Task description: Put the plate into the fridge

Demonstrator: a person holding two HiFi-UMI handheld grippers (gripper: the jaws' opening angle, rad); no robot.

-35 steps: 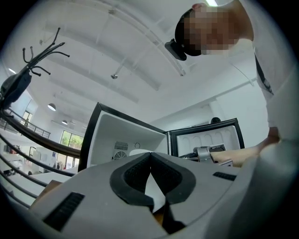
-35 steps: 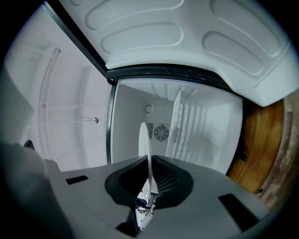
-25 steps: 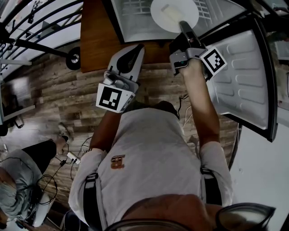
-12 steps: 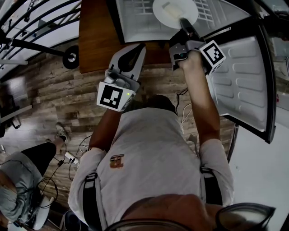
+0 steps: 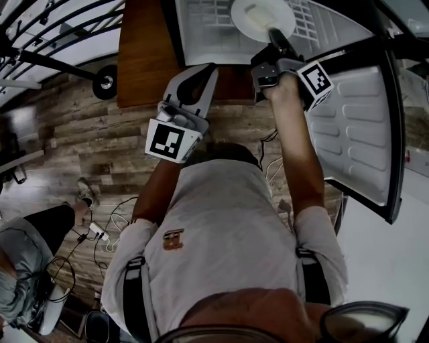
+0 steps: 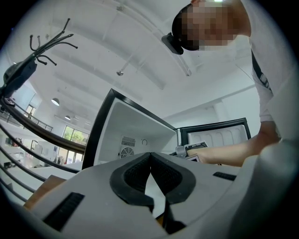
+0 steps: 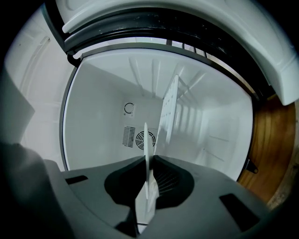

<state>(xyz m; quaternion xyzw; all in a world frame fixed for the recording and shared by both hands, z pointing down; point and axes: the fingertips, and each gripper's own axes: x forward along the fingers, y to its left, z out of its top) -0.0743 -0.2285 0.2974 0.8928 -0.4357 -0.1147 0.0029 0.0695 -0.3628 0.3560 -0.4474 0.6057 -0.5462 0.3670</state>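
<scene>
A white plate (image 5: 263, 18) hangs level in the mouth of the open fridge (image 5: 208, 33), at the top of the head view. My right gripper (image 5: 274, 35) is shut on its near rim. In the right gripper view the plate (image 7: 148, 186) shows edge-on, pinched between the jaws of the right gripper (image 7: 149, 158), with the fridge's white back wall and fan vent (image 7: 142, 138) behind it. My left gripper (image 5: 200, 72) is held in front of the fridge's left side, shut, with nothing in it. In the left gripper view its pads (image 6: 140, 172) meet at the tip.
The fridge door (image 5: 362, 120) stands open at the right. A wire shelf (image 7: 170, 109) runs through the fridge's inside. A brown wooden cabinet (image 5: 144, 47) adjoins the fridge on the left. A seated person (image 5: 27, 268) and floor cables (image 5: 107, 228) are at lower left.
My right gripper has carried the plate a little farther up the picture, deeper into the fridge's mouth. My left gripper has also edged forward.
</scene>
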